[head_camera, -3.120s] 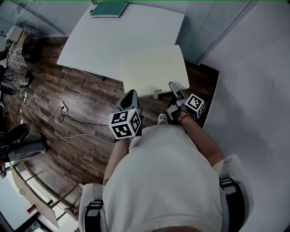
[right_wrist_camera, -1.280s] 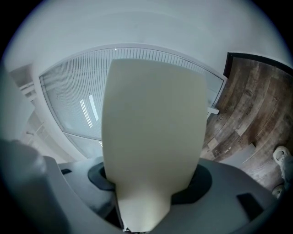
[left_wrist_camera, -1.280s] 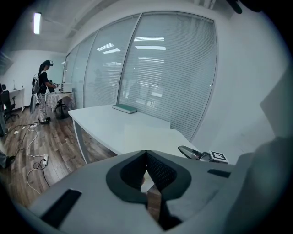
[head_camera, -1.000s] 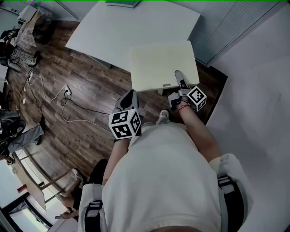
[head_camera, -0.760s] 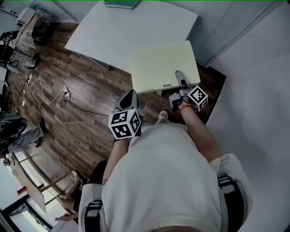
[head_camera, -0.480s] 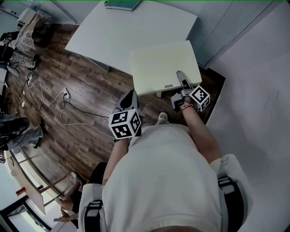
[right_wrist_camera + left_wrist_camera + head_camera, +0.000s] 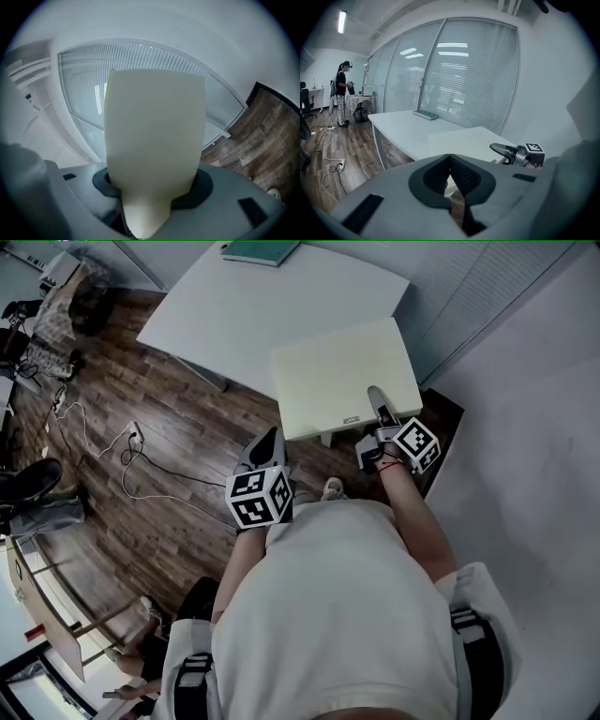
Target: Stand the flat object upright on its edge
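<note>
My right tool (image 7: 376,399) just tightened on the board (image 7: 333,371) and raised its near edge, starting the tip-up. Left tool (image 7: 268,439): closed, empty.

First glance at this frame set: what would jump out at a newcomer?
A big cream board sits at the near corner of the white table. Its near edge is clamped in the right gripper, whose jaws have just been closing on it, and it fills the right gripper view. The left gripper hangs shut and empty over the wood floor. A green book lies at the table's far edge.
</note>
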### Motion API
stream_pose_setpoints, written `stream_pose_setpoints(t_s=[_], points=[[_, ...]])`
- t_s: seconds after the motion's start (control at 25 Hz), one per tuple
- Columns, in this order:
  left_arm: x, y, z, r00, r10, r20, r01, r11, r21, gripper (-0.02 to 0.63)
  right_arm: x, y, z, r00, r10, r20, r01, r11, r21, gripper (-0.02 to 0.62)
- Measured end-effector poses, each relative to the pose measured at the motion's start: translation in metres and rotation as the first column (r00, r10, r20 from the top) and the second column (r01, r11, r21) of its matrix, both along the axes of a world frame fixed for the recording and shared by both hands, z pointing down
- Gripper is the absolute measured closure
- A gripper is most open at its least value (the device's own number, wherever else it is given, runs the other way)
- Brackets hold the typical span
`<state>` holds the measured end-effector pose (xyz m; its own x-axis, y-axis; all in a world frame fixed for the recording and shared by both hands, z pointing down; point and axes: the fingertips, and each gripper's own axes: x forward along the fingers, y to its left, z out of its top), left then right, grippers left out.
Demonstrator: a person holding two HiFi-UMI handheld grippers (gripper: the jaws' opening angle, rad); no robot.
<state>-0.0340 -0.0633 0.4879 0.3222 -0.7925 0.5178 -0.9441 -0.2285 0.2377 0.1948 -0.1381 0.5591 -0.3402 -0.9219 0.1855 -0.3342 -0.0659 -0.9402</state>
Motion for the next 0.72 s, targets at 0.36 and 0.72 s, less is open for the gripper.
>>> stream_pose_setpoints(t_s=[0.36, 0.72], points=[[-0.003, 0.002, 0.000, 0.999, -0.049, -0.013, 0.049, 0.999, -0.009, 0.586, 0.010, -0.020, -0.041, 0.993, -0.010, -0.116, 0.017, 0.998, 0.060, 0.330], [-0.009, -0.004, 0.007, 0.996, -0.089, -0.024, 0.088, 0.996, -0.035, 0.586, 0.008, -0.052, -0.079, 0.961, -0.024, -0.275, 0.059, 0.991, 0.120, 0.330]])
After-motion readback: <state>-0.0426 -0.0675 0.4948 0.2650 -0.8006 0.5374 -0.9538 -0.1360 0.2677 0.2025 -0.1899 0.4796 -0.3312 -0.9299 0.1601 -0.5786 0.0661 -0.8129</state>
